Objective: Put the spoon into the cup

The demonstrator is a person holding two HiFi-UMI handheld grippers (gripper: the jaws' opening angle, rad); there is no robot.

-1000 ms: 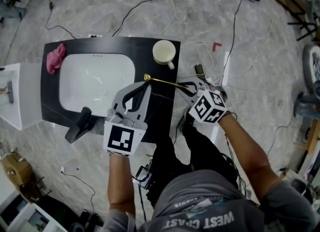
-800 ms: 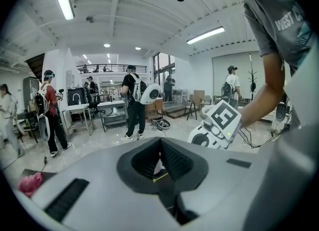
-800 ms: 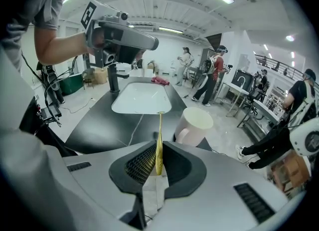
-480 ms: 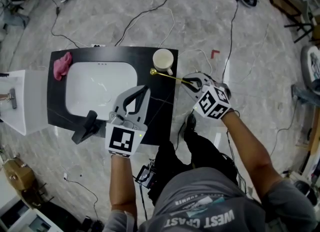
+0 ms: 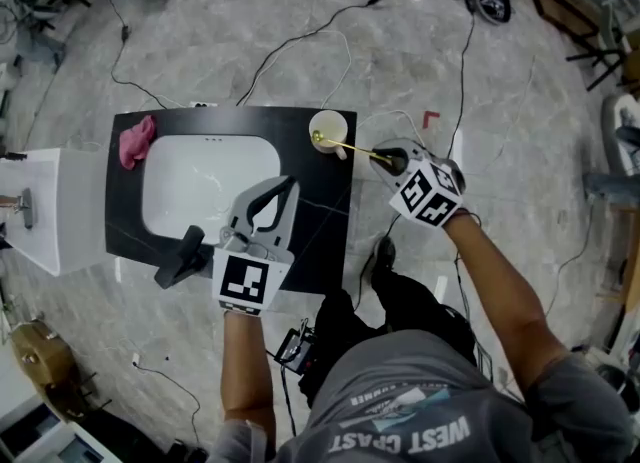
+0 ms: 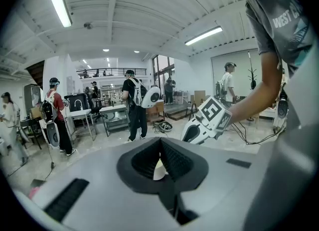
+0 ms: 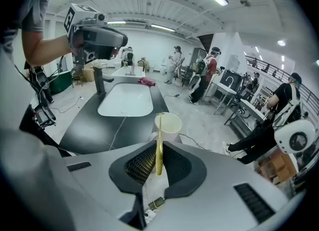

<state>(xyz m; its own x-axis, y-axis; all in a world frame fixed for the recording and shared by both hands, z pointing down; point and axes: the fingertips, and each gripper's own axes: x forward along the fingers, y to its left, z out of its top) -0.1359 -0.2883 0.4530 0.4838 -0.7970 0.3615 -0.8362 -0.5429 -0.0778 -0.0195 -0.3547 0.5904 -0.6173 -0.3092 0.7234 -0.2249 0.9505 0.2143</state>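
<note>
**A:** Where's the spoon at, and how tight is it around the cup?

**B:** The right tool (image 5: 386, 159) is clamped on the spoon (image 7: 159, 147) by the handle. The bowl end sits over the mouth of the cup (image 5: 329, 128). Can't tell if it's dipped below the rim or just above it. The cup's parked in the far right corner of the desk (image 5: 325, 241), so it's close to both edges there.

**A:** Any room to move?

**B:** Yeah, there's a bare black strip between the sink (image 5: 205, 186) and the desk's right edge. The left tool (image 5: 288, 185) hangs over the near part of it, tips together, nothing in it. A pink cloth (image 5: 137, 141) lies at the far left corner and the faucet (image 5: 185, 259) is by the near edge, both well apart from the cup.

**A:** Anything you can't make out?

**B:** The left tool's camera points up at the room, so no desk in that one. From the head view, the spoon's handle end vanishes inside the right tool.
</note>
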